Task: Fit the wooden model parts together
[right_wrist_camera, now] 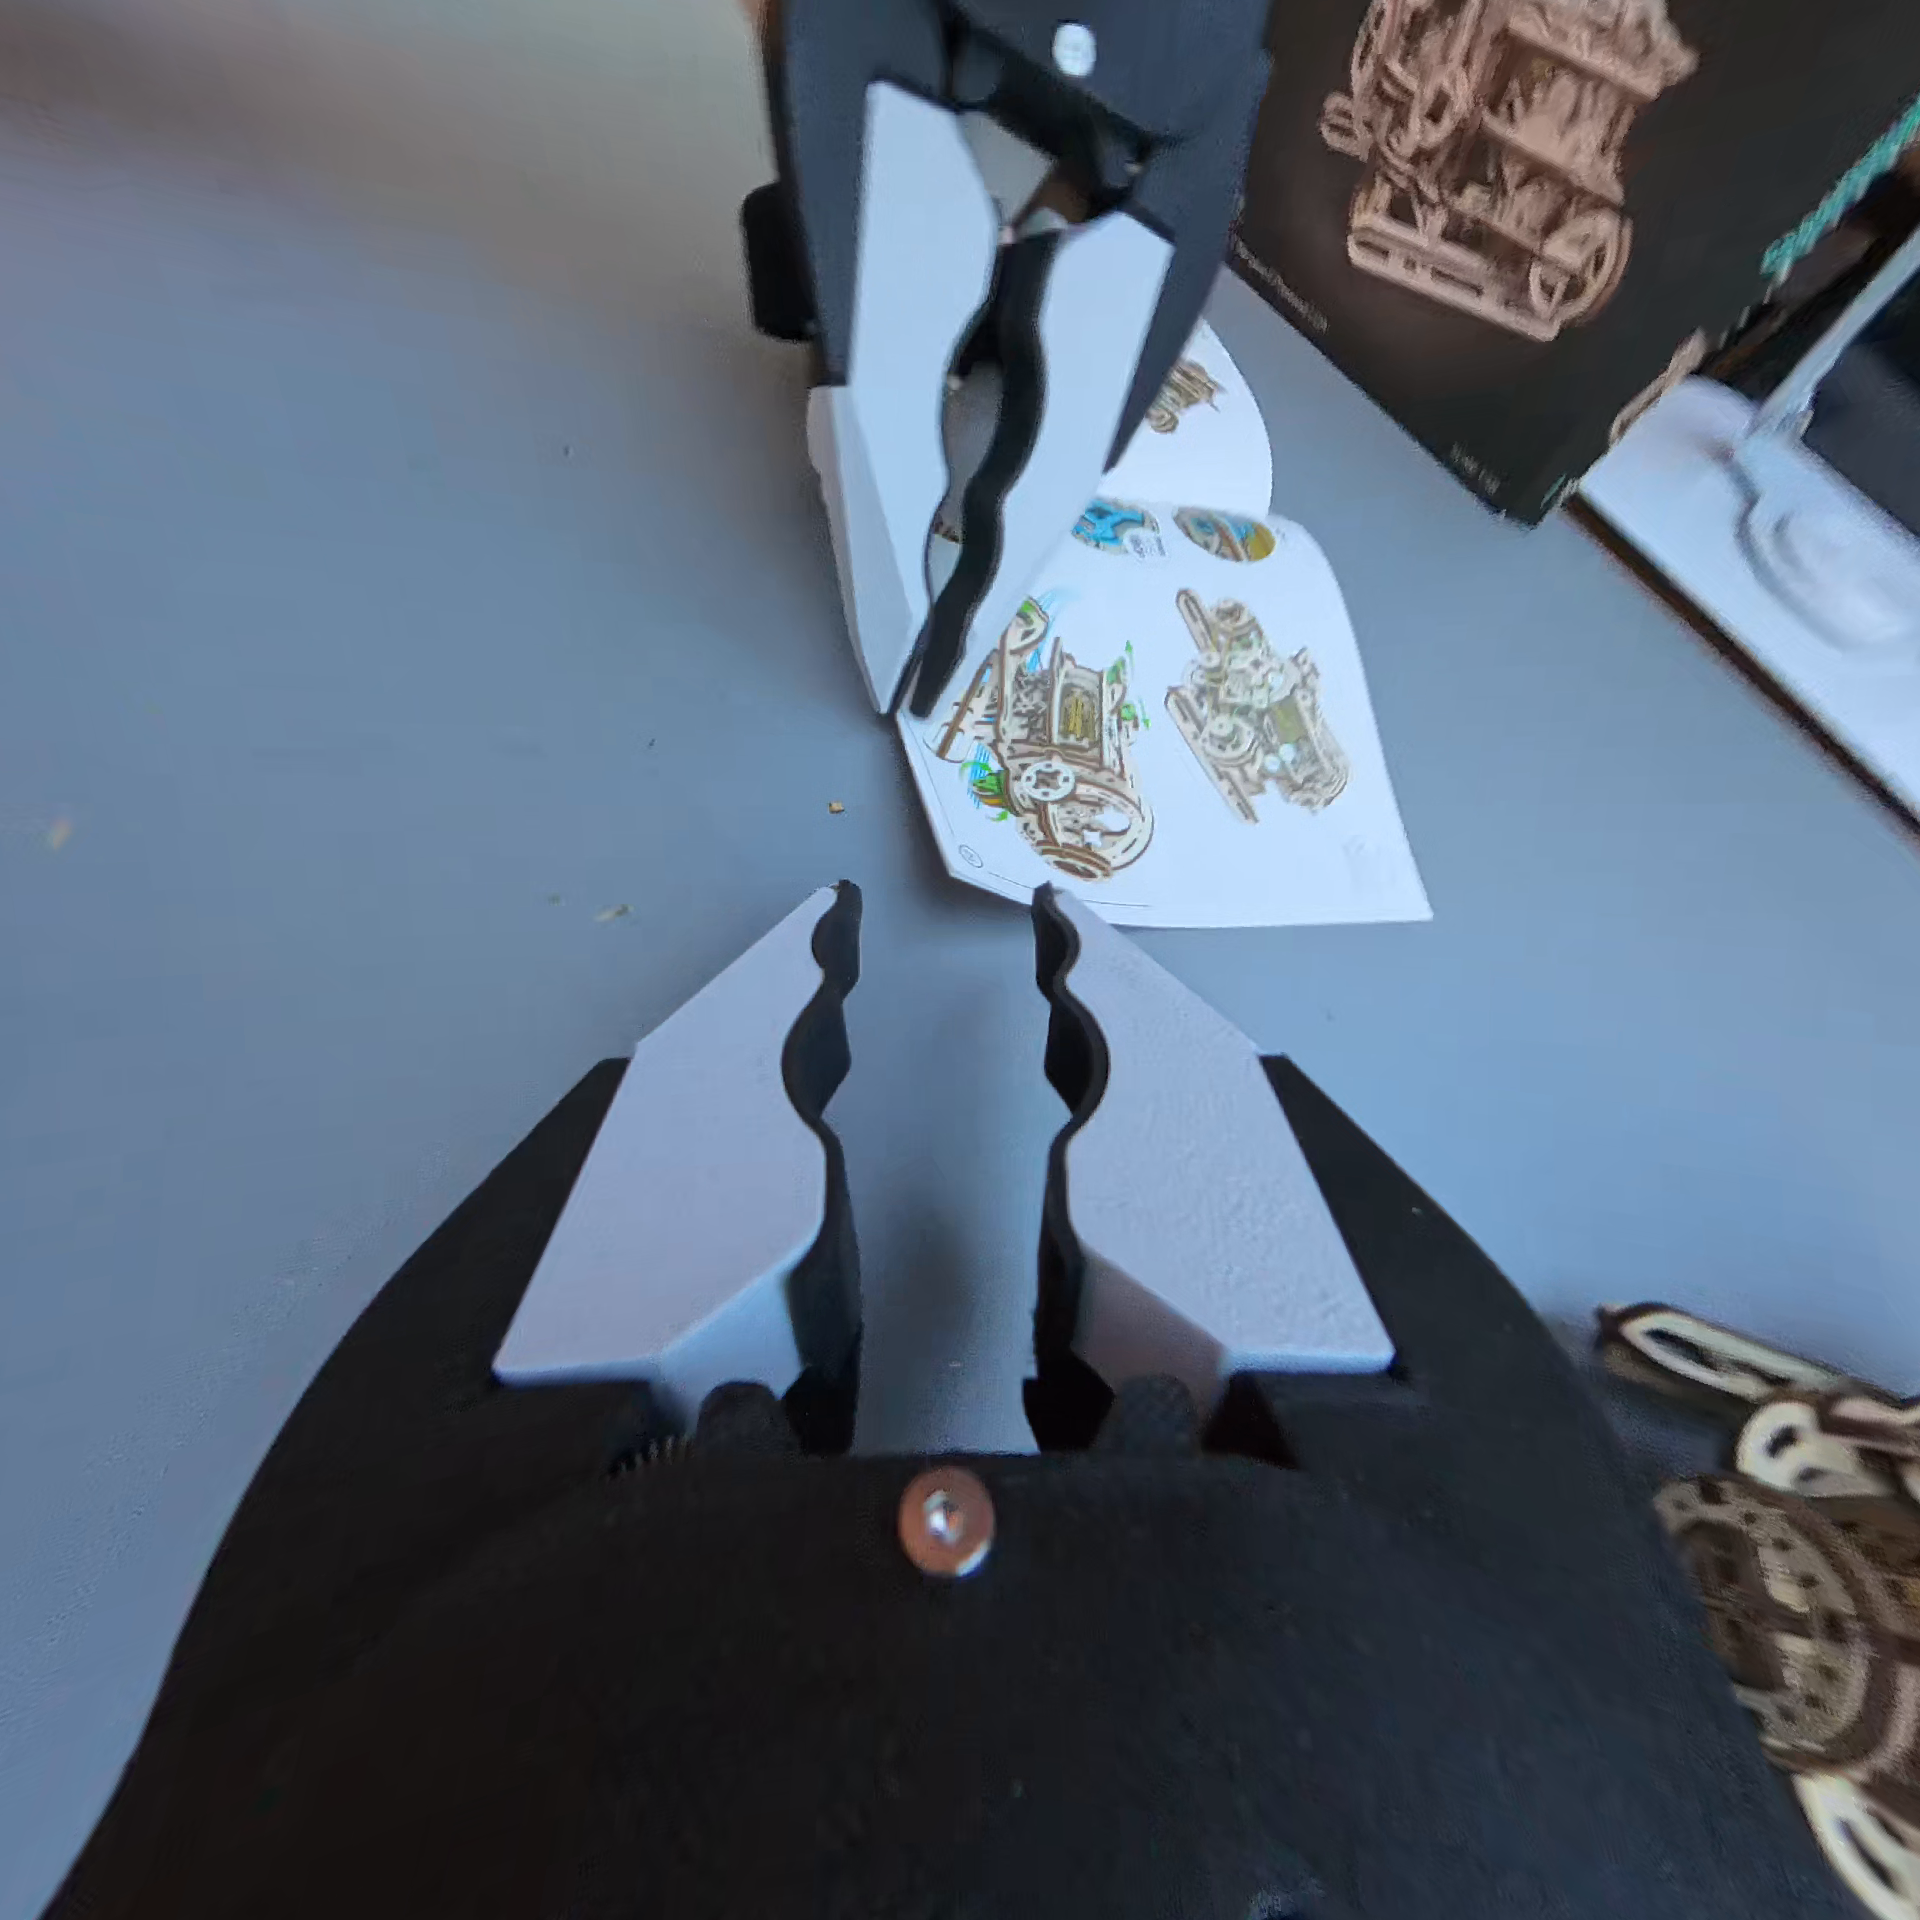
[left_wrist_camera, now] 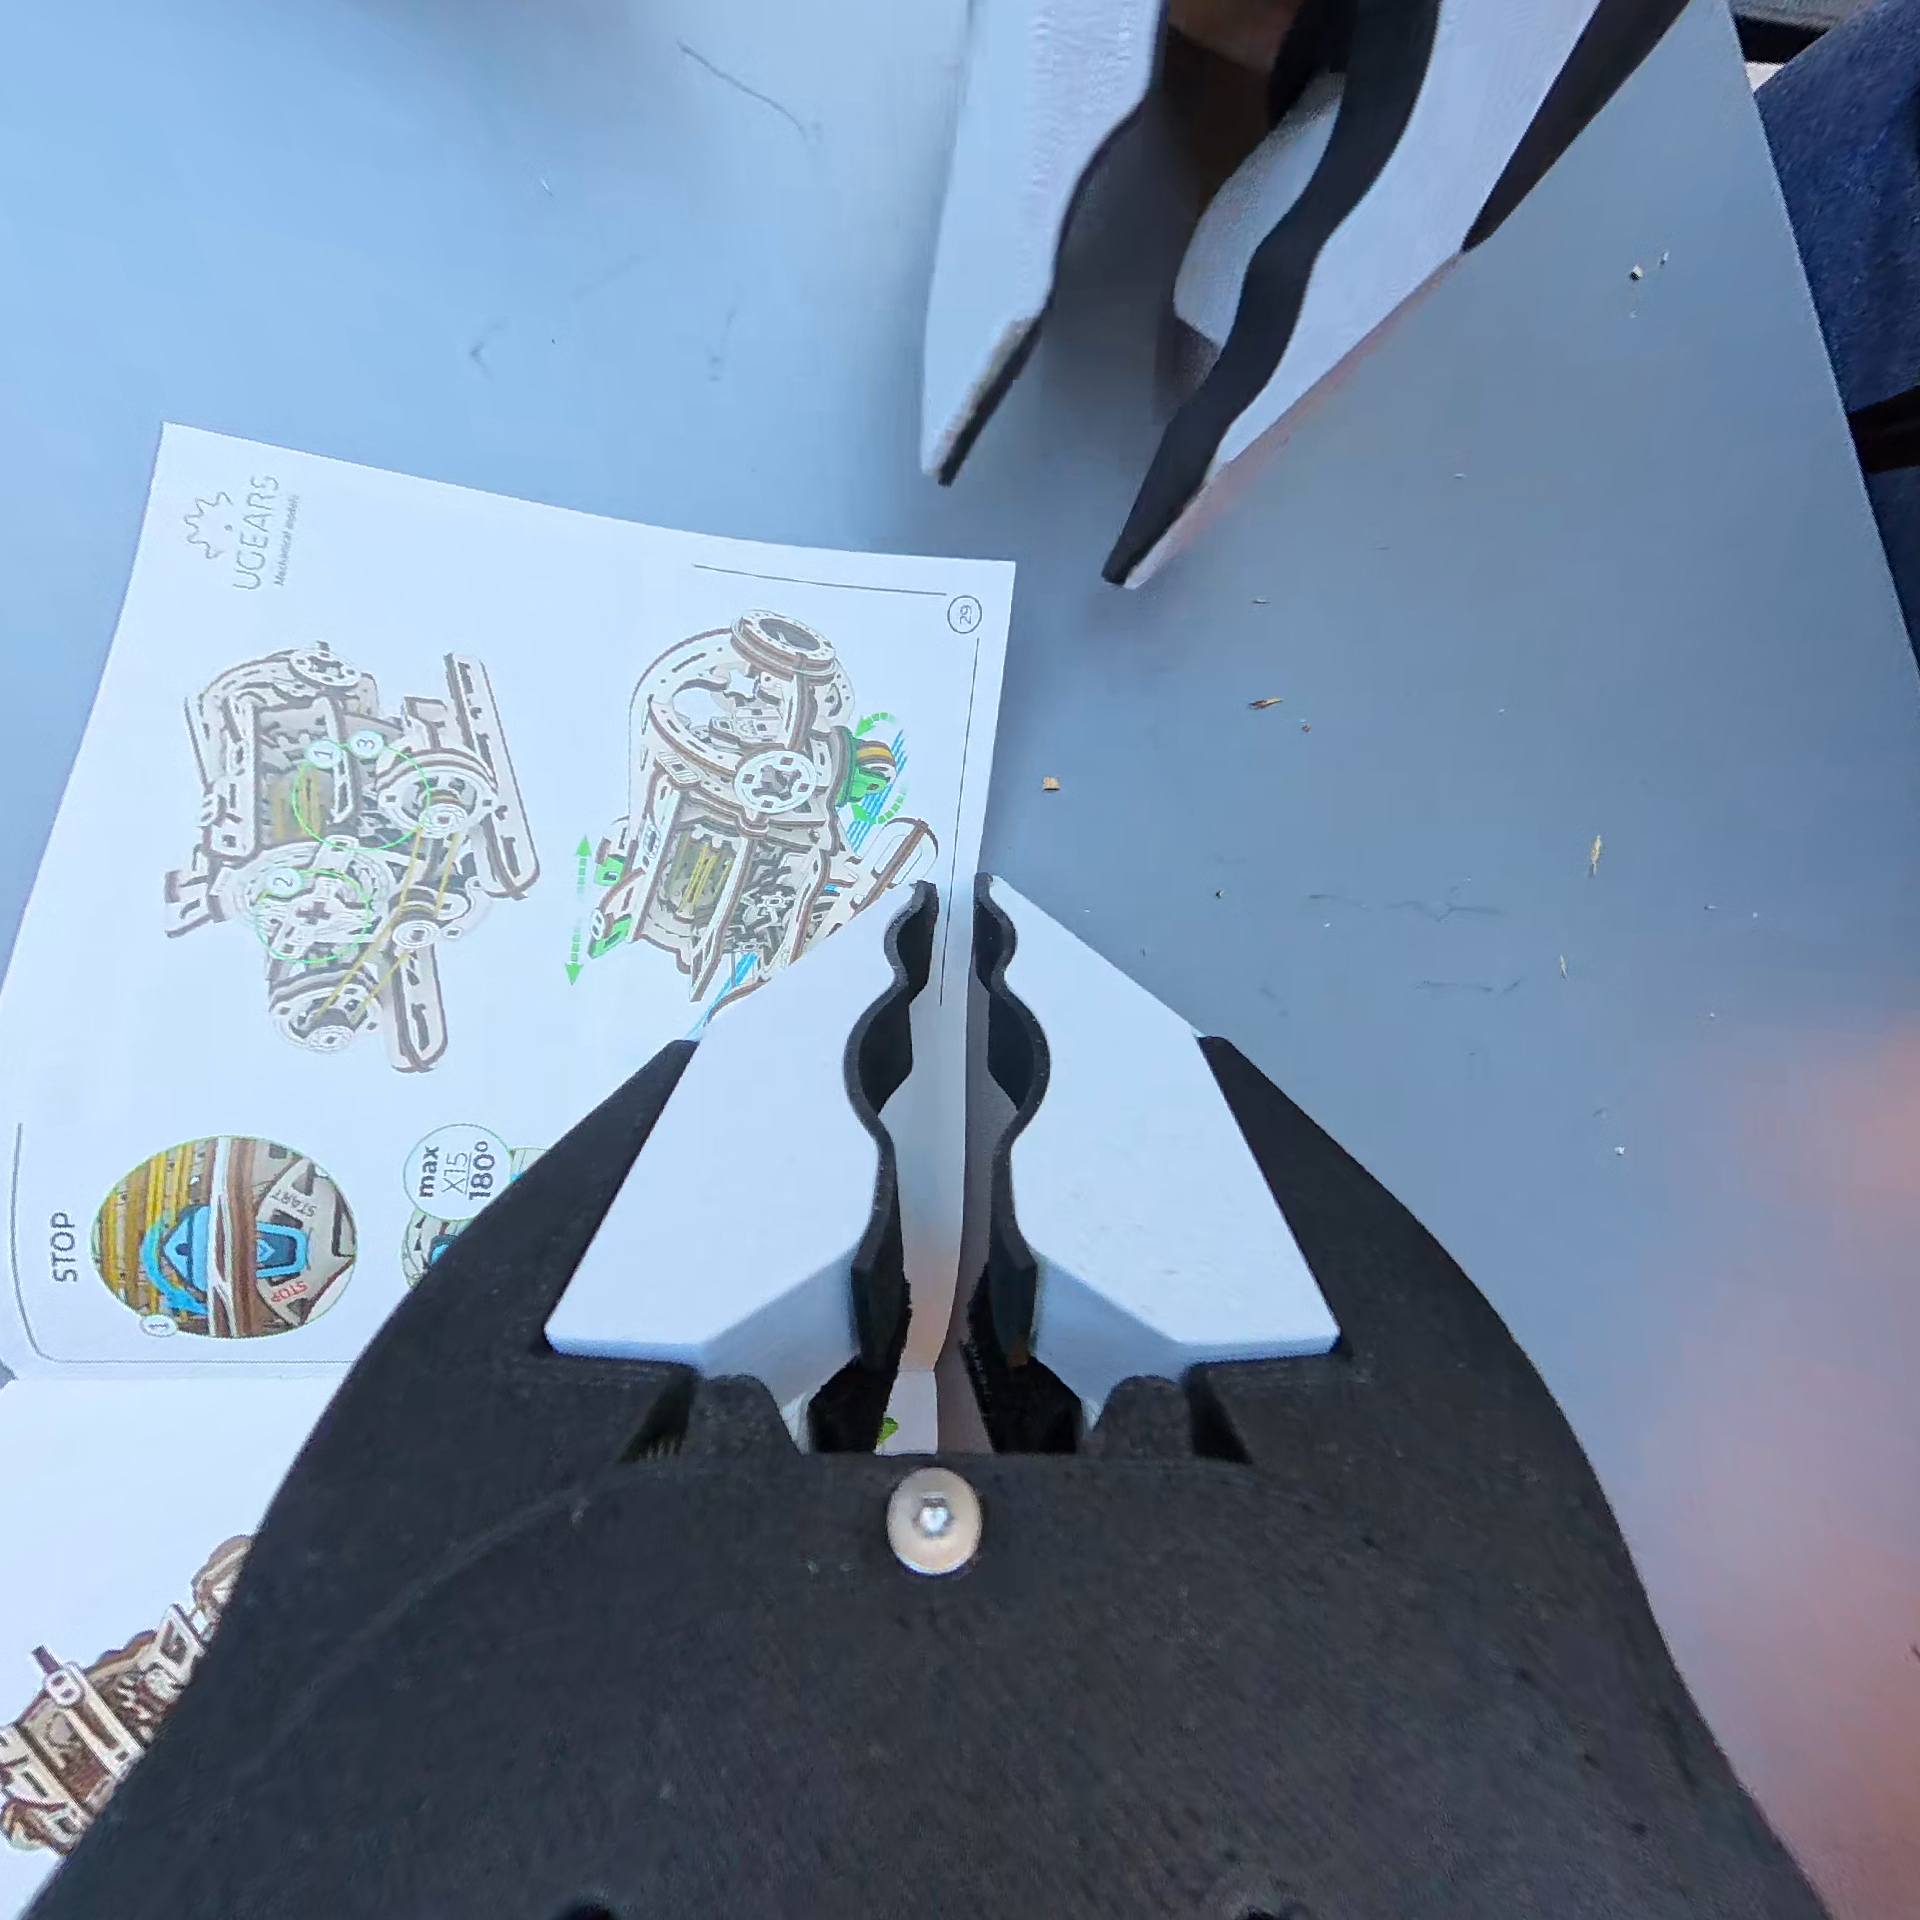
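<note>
My left gripper (left_wrist_camera: 954, 888) is shut on the edge of a page of the white instruction booklet (left_wrist_camera: 582, 623). The page curves up between its fingers. In the right wrist view the left gripper (right_wrist_camera: 914, 686) comes down from the top and holds that page lifted off the booklet (right_wrist_camera: 1299, 852). My right gripper (right_wrist_camera: 945, 899) is open and empty over the bare grey table, just short of the booklet's near corner. It also shows at the top of the left wrist view (left_wrist_camera: 1029, 525), jaws apart. The partly built wooden model (right_wrist_camera: 1808, 1558) lies at the lower right, beside my right gripper.
A black box (right_wrist_camera: 1455, 343) with a picture of the model stands at the back right. A white flat sheet (right_wrist_camera: 1766, 582) lies beside it. Small wood crumbs (left_wrist_camera: 1262, 703) are scattered on the grey table (right_wrist_camera: 312, 623). The table edge and a blue sleeve (left_wrist_camera: 1860, 208) are at the right. My hands' fingertips stand some 6 centimetres from each other.
</note>
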Tool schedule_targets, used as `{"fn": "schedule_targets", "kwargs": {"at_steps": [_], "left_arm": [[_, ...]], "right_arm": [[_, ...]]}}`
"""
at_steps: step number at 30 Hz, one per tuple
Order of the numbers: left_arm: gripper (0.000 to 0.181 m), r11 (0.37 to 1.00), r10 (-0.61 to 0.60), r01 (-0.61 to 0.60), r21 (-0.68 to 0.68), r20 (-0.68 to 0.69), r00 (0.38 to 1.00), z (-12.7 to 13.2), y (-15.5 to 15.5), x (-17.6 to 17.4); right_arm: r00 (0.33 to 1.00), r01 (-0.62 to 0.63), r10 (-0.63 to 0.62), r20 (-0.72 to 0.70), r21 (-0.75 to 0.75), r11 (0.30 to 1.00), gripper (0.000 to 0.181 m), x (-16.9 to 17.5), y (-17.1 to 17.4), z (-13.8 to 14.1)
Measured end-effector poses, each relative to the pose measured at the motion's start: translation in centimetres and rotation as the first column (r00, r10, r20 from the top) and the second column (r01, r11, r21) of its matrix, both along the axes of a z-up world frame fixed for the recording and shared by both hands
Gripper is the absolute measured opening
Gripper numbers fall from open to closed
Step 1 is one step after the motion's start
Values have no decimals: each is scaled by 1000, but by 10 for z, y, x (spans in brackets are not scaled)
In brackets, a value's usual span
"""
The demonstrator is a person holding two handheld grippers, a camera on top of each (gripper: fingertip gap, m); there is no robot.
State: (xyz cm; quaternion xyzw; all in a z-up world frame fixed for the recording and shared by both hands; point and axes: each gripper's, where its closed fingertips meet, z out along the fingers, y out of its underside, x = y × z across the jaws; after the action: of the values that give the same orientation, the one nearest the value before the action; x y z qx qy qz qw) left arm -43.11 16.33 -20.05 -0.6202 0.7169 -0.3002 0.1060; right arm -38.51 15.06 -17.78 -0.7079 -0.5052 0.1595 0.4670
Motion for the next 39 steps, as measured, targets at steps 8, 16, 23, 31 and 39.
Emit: {"fn": "schedule_targets", "kwargs": {"at_steps": [8,16,23,31,39], "left_arm": [[5,1000,-1,1,-18,8,1000,0,0,0],[5,1000,0,1,-22,12,1000,0,1,0],[5,999,5,-5,-32,17,1000,0,1,0],[5,999,8,-7,-36,18,1000,0,1,0],[5,999,10,-9,-45,21,1000,0,1,0]], "right_arm": [[984,-91,48,170,252,963,29,-3,-5,-4],[982,-106,62,177,255,961,28,-7,-5,-7],[982,-103,63,177,225,969,28,-7,-6,-9],[984,-92,63,168,175,980,28,-7,-6,-11],[990,-82,75,122,52,995,31,-9,-11,-14]]}}
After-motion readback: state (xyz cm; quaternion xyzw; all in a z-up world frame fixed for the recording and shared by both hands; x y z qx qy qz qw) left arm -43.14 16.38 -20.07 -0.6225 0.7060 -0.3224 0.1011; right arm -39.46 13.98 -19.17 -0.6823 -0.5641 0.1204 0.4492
